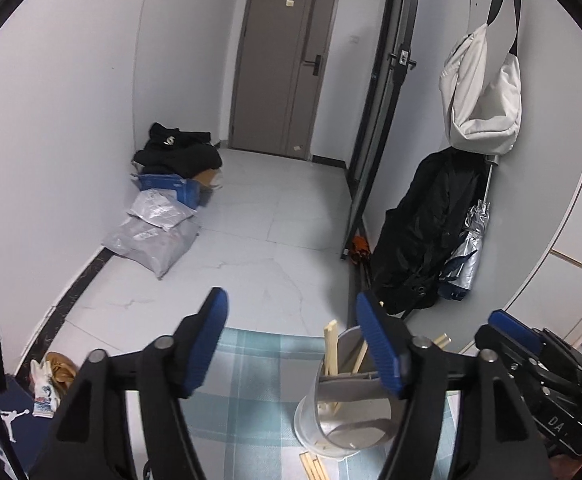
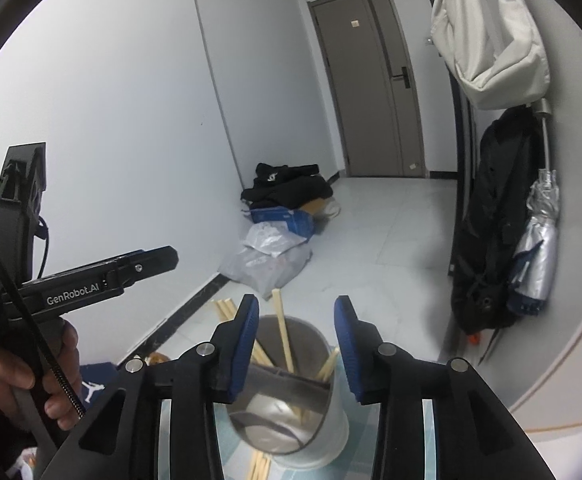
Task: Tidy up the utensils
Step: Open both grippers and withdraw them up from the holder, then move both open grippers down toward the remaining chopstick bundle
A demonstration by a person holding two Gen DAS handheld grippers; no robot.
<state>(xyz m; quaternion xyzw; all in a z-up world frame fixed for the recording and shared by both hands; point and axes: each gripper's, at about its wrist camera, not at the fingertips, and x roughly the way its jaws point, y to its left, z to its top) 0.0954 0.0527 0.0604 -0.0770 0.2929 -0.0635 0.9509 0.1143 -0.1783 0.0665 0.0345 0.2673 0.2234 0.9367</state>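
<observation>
A round metal utensil holder (image 1: 343, 412) with a divider stands on a teal plaid cloth (image 1: 251, 384). Several wooden chopsticks (image 1: 331, 346) lean inside it, and more chopsticks (image 1: 314, 467) lie on the cloth at its foot. My left gripper (image 1: 295, 340) is open wide with nothing between its blue pads; its right finger crosses in front of the holder's rim. In the right wrist view the holder (image 2: 323, 436) sits just beyond my right gripper (image 2: 297, 340), which is open and empty. The chopsticks (image 2: 283, 332) show through its gap. A hand (image 2: 23, 376) holds the left gripper (image 2: 163, 260) at the left.
On the tiled floor by the left wall lie black clothes (image 1: 179, 152), a blue box (image 1: 171, 188) and grey parcels (image 1: 155, 236). A black coat (image 1: 423, 236), a silver umbrella (image 1: 467, 256) and a white bag (image 1: 483, 92) hang on the right wall. A grey door (image 1: 283, 68) closes the far end.
</observation>
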